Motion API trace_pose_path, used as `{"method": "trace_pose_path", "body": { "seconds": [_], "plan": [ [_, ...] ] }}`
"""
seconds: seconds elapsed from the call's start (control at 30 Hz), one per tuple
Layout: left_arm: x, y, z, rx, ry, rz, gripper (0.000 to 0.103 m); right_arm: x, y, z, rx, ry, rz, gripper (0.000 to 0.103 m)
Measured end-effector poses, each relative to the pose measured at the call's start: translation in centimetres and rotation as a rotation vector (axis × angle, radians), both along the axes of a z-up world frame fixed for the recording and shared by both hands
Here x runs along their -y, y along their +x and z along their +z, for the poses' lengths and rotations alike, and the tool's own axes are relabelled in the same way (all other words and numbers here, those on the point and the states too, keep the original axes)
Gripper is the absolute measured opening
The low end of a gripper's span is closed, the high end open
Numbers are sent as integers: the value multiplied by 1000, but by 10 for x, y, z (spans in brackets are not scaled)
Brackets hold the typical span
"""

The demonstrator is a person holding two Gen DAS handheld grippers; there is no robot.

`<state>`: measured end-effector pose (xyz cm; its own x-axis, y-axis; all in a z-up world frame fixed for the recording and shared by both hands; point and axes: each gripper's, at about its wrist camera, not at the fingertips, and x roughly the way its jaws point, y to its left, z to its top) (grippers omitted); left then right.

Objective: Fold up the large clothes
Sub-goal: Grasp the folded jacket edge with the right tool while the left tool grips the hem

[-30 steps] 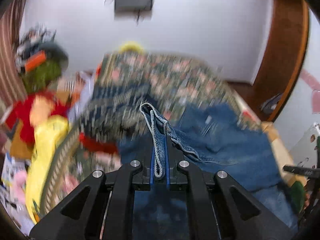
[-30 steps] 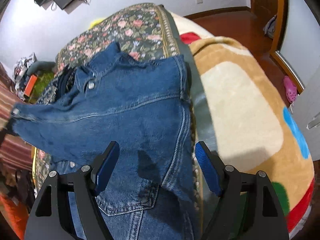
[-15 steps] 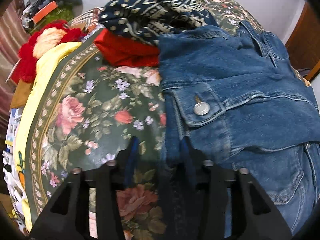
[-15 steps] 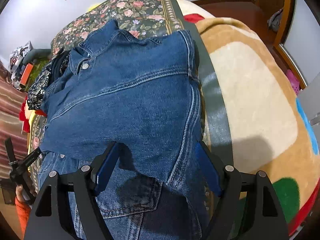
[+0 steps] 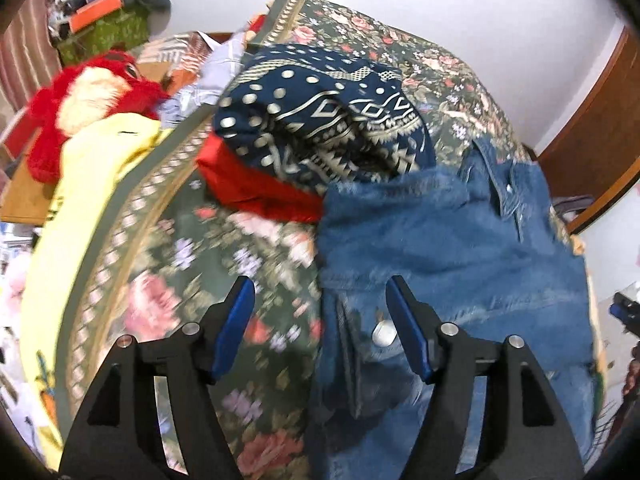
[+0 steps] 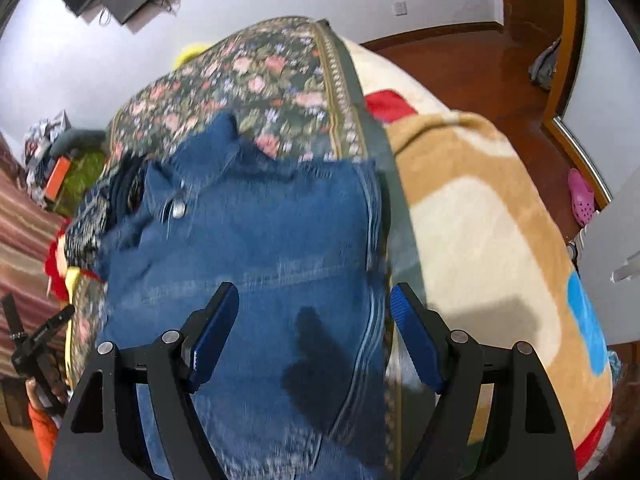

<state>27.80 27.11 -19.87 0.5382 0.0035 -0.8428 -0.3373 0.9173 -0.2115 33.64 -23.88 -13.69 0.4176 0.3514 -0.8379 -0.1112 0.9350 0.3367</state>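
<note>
From the left wrist camera, the left gripper was spread wide and pinched nothing. Its jaws had just been opening, and nothing was caught between them. Under it lay the blue denim jacket, folded on the bed with the flowery green bedspread. The jacket's left edge ran between the two blue pads, with a round metal button close to the right pad. Just behind the jacket sat a dark blue patterned cloth on top of a red cloth, both touching the jacket's far corner. A yellow cloth and a fluffy red toy lay along the left side of the bed. The picture was a bit blurry.

From the right wrist camera, the right gripper was spread wide too and held nothing. The denim jacket lay flat below it, its right edge along the trim of the flowery bedspread. A tan and cream blanket lay beside it on the right. A pink shoe sat on the wooden floor. At the far left the other gripper showed, held by a hand.
</note>
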Motion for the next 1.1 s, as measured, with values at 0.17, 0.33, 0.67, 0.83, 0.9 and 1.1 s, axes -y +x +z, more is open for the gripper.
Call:
{"method": "trace_pose_path", "body": {
  "seconds": [0.17, 0.33, 0.67, 0.83, 0.9, 1.1],
  "plan": [
    [-11, 36, -33, -45, -122, 9, 67, 5, 27, -19, -54, 23, -27, 76],
    [-12, 54, -58, -62, -204, 25, 67, 13, 55, -52, -144, 80, -71, 76],
    [-18, 87, -89, -64, -286, 32, 67, -2, 83, -68, -121, 118, -39, 52],
    [-13, 88, -84, -18, -292, -5, 50, -10, 88, -77, -118, 78, -20, 28],
    [-6, 87, -75, -11, -229, -20, 33, -9, 85, -72, -96, 84, -2, 20],
    [40, 74, -27, -8, 120, -82, 7, -13, 76, -43, -18, 80, 32, 9]
  ]
}}
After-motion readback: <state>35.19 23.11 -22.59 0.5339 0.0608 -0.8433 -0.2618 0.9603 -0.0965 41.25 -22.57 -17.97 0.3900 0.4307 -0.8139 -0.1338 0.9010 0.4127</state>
